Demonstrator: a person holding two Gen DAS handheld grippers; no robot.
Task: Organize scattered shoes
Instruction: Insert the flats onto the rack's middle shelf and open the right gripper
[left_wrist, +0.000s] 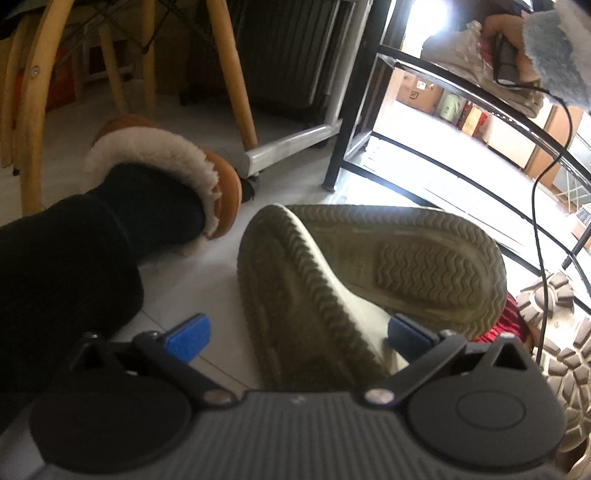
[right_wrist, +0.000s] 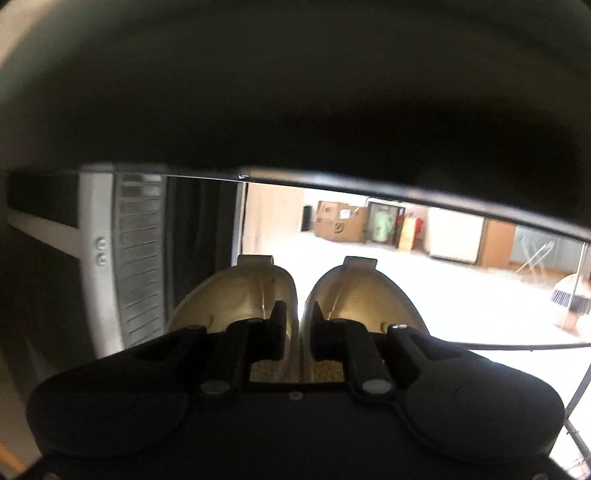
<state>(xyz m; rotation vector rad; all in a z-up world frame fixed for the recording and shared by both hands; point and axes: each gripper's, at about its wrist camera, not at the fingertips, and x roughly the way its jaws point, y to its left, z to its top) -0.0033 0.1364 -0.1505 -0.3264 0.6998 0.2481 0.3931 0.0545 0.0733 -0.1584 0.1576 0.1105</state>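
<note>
In the left wrist view two grey-green clogs (left_wrist: 332, 273) lie sole-up on the pale floor, one leaning on the other. My left gripper (left_wrist: 299, 338) is open with its blue pads on either side of the nearer clog's heel. In the right wrist view my right gripper (right_wrist: 299, 325) is shut on the touching inner walls of a pair of cream shoes with gold linings (right_wrist: 236, 299), held side by side under a dark shelf board (right_wrist: 295, 92).
A black metal shoe rack (left_wrist: 461, 122) stands at the right, a grey fuzzy slipper (left_wrist: 554, 51) above it. A tan-soled shoe (left_wrist: 554, 350) and a red item (left_wrist: 502, 325) lie at right. A person's foot in a brown fleece slipper (left_wrist: 166, 173) and wooden chair legs (left_wrist: 236, 74) are at left.
</note>
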